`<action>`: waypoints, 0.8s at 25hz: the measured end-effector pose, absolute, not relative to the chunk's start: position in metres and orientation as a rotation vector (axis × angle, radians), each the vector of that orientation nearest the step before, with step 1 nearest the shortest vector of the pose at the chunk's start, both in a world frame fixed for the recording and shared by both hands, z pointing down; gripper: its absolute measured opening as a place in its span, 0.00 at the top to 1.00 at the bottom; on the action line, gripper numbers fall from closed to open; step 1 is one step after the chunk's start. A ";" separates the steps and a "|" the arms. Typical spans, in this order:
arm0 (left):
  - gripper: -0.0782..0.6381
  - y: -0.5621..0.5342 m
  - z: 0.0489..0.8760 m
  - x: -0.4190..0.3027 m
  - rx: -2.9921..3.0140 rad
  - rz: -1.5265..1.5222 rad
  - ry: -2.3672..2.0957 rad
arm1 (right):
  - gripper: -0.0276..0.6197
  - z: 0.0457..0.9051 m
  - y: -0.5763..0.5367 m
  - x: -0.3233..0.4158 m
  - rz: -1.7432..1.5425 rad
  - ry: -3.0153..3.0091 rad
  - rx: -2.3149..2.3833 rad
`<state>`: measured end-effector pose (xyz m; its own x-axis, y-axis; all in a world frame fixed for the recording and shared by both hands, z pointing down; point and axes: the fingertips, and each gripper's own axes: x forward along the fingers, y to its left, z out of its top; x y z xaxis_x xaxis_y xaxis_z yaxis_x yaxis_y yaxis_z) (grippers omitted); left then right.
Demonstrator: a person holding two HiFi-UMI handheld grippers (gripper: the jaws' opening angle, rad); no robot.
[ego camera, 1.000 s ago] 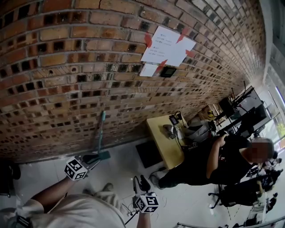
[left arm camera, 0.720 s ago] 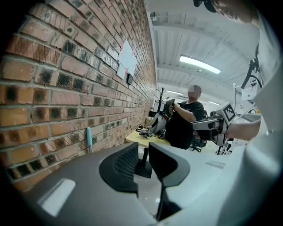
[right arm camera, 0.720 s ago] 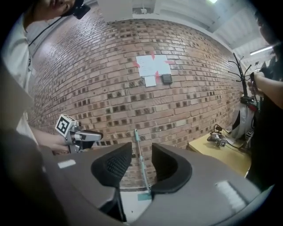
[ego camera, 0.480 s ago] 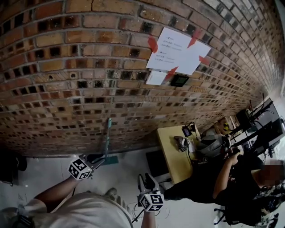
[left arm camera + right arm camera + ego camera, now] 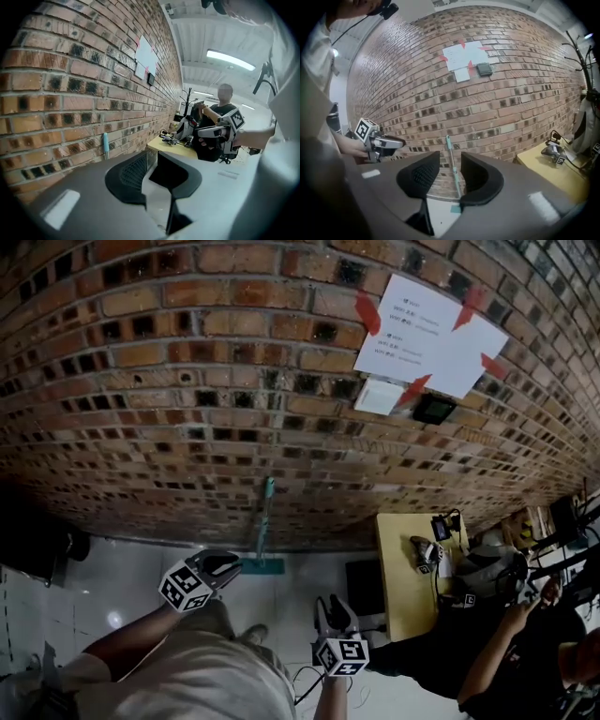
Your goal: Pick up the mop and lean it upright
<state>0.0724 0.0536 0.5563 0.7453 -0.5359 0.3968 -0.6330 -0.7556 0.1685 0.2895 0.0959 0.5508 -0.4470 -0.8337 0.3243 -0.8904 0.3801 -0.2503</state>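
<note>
The right gripper (image 5: 450, 165) has its two dark jaws partly apart, and nothing is between the pads. It is holding nothing. The left gripper (image 5: 153, 165) is the same, with its jaws apart and only air in the gap. Both grippers hang low, near the person's body and away from the wall. Each one has a cube with black and white squares on it. The inside of each jaw has a bumpy grid, which I think is there to help it hold on. Through the gap of the right gripper you can see the mop (image 5: 450, 151), but it is far off and nothing touches it. The mop (image 5: 263, 521) stands up almost straight. Its thin blue-green stick leans on the brick wall (image 5: 187, 381), and its flat blue-green head sits on the floor (image 5: 103, 577) right at the foot of the wall. So the job looks done to me, and I see nothing left to do but keep away. The bricks are rough, red and brown, with dark spots. The floor is white, smooth and shiny. White paper sheets (image 5: 436, 329) are stuck high on the wall with red tape. A yellow table (image 5: 398, 592) stands off to the right.
</note>
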 end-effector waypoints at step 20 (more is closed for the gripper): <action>0.76 -0.046 0.561 0.027 2.701 0.482 -0.751 | 0.74 0.549 -0.002 0.208 0.601 -2.418 1.587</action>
<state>0.0269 -0.0465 0.5607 0.8075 -0.4406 0.3922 -0.5399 -0.8199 0.1905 0.2076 -0.0021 0.5488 -0.4102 -0.8337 0.3697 -0.9098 0.3456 -0.2301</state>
